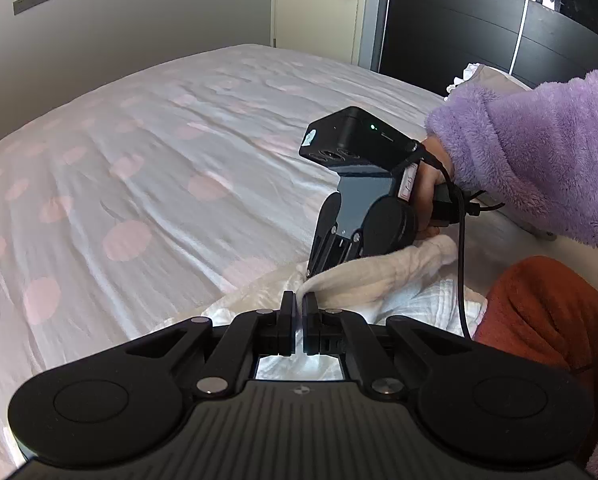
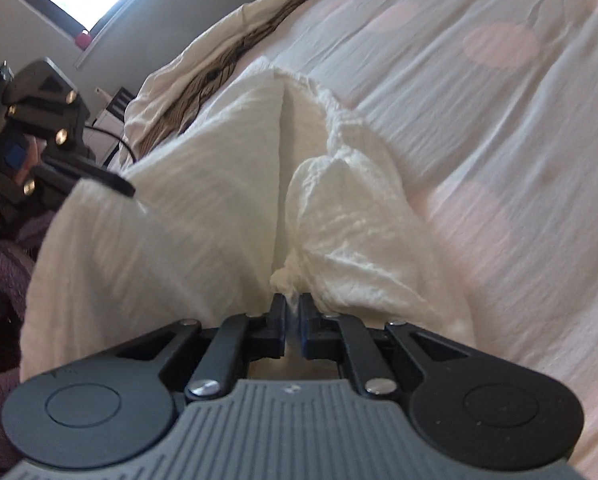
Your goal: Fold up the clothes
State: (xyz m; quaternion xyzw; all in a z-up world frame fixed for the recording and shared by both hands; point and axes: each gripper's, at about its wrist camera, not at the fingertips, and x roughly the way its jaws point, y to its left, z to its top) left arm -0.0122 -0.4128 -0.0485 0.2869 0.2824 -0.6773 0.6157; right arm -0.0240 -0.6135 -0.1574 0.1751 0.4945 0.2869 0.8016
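While a wide bed (image 1: 159, 152) with a pale sheet dotted in pink fills most of both views, a white crinkled garment (image 2: 203, 208) lies bunched at its near edge, at about 6 o'clock in each view. A beige striped cloth (image 2: 219, 60) rests farther off at 11 o'clock in the right view, and a rust-red cloth (image 1: 547, 312) sits at 4 o'clock in the left view.

Both grippers pinch the garment. The left gripper (image 1: 299, 312) is clamped on a fold of it. The right gripper (image 2: 294, 312) is likewise closed on a gathered edge, just beside the left.

This looks like the lift-and-spread step: next, the grippers likely need to draw apart to flatten the fabric on the bed.
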